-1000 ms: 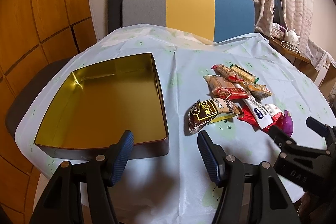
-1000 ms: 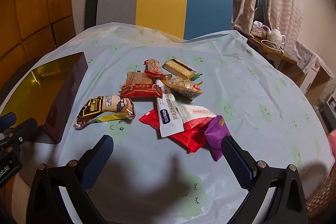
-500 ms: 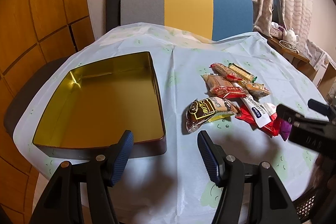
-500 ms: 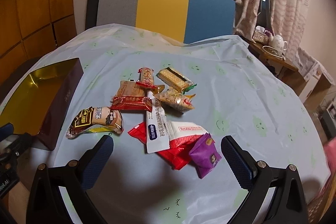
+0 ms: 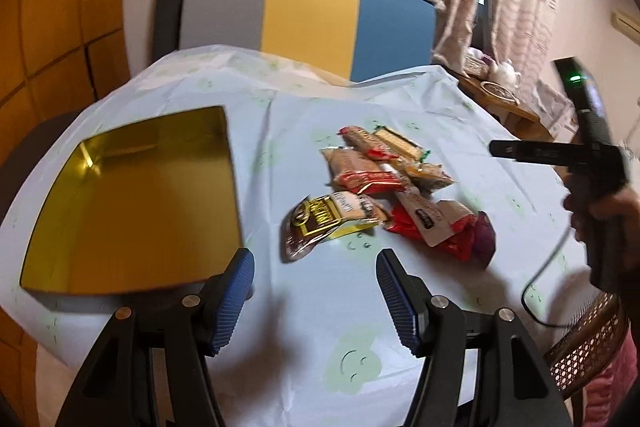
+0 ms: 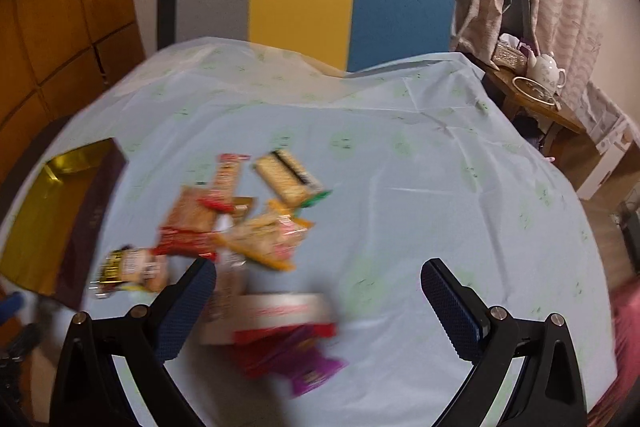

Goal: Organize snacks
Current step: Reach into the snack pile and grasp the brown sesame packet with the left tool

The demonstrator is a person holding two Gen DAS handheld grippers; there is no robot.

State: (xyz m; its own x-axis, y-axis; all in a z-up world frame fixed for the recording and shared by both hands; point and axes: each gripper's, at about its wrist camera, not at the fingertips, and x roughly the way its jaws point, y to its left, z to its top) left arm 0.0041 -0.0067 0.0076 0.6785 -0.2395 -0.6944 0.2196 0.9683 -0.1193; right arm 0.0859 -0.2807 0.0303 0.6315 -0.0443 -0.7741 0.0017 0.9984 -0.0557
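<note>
A pile of wrapped snacks [image 5: 384, 183] lies on the table, right of an empty gold tin box [image 5: 132, 203]. A brown and gold packet [image 5: 332, 217] is nearest the box, and a purple packet [image 5: 484, 237] lies at the pile's right end. My left gripper [image 5: 314, 299] is open and empty above the table's near edge, between box and pile. My right gripper [image 6: 318, 301] is open and empty, hovering over the pile [image 6: 240, 227] with the red and purple packets [image 6: 296, 347] between its fingers. Its body shows at the right of the left wrist view [image 5: 568, 155].
A pale blue tablecloth [image 6: 400, 167] covers the round table. A grey, yellow and blue chair back [image 5: 308, 19] stands behind it. A side table with a teapot [image 6: 546, 69] is at the right. Wood panelling is at the left.
My right gripper has risen and moved forward over the snack pile; its view is blurred by motion. My left gripper has lifted slightly. Nothing was taken hold of.
</note>
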